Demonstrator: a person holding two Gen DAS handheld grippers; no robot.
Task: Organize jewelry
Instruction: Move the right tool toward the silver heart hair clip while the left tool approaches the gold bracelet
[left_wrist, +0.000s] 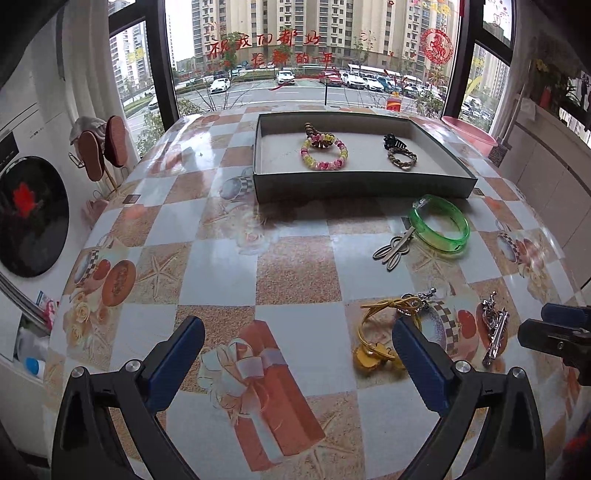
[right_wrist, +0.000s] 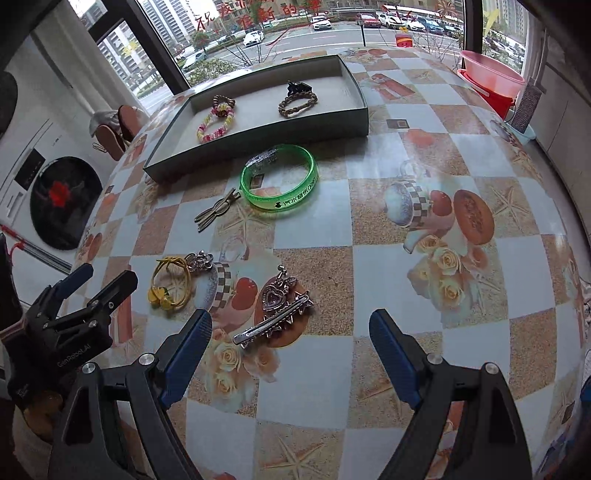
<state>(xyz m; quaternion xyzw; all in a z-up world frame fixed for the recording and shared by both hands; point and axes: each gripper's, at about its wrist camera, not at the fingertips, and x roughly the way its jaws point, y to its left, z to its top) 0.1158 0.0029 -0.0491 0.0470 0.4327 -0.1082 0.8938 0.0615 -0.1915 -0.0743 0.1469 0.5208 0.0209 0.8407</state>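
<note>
Both pairs of fingers are spread wide and hold nothing: my left fingers (left_wrist: 297, 363) hover over the table (left_wrist: 295, 266) with the yellow hair tie (left_wrist: 375, 339) just beside the right-hand pad, and my right fingers (right_wrist: 290, 358) hang just short of the silver hair clip (right_wrist: 273, 321), which lies at about 11 o'clock from their gap, touching the heart brooch (right_wrist: 275, 295). Further out from my right fingers, at 12 o'clock, sit the bronze hairpin (right_wrist: 218, 208) and the green bangle (right_wrist: 280, 181), near each other and just in front of the grey tray (right_wrist: 258, 138). In the tray already lie a pink-and-yellow beaded bracelet (right_wrist: 216, 123), a small coiled band (right_wrist: 221, 101), a braided bracelet (right_wrist: 297, 103) and a black claw clip (right_wrist: 297, 88). I judge the job under halfway: some four pieces are stowed, five or so are loose on the table, and the silver clip looks like my nearest next pick.
</note>
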